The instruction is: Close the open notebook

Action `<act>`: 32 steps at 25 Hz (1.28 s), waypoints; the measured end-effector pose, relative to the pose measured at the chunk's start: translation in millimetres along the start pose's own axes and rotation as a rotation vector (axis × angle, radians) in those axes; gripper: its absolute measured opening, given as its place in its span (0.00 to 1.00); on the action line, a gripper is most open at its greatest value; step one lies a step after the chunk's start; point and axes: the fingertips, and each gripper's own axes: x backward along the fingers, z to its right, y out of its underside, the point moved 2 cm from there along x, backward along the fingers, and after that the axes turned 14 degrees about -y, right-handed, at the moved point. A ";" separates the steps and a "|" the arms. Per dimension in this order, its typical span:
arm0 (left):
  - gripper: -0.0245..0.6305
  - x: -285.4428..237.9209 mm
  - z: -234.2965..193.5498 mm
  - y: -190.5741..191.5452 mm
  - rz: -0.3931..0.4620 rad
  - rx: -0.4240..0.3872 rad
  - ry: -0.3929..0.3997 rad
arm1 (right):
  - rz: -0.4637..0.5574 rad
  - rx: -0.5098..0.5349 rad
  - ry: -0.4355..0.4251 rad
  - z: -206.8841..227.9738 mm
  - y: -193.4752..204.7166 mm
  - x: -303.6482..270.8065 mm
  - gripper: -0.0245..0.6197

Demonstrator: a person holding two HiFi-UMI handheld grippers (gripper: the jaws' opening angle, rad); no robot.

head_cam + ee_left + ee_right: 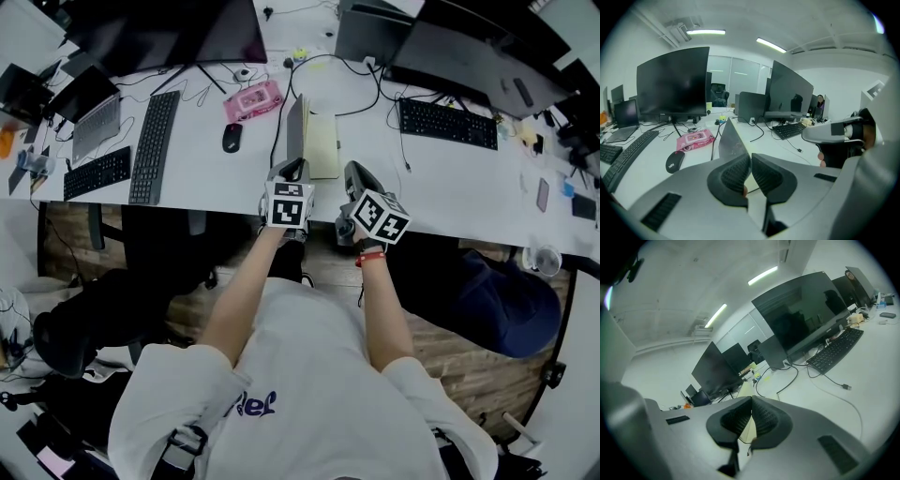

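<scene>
centre frame: left gripper [292, 169] and right gripper [355, 172] both pinched shut, empty; we should gently tip the notebook [324, 150] cover [296, 129] rightward.

This is an office. A long white desk [450, 178] runs left to right. It carries big monitors [169, 33] along its far edge, keyboards [155, 145], a mouse [232, 137], a laptop [94, 117] and trailing cables [845, 387]. A black chair [141, 291] stands near, with strip lights [705, 32] overhead and glass partitions [736, 75] far off.
</scene>
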 end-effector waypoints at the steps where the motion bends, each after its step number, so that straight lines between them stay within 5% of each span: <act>1: 0.10 -0.6 2.0 0.3 0.000 -0.008 0.000 | 0.002 -0.001 0.003 1.2 -0.5 1.4 0.06; 32: 0.11 -34.8 55.7 16.9 -0.064 -0.130 0.092 | 0.058 -0.045 0.107 37.4 -9.7 27.3 0.06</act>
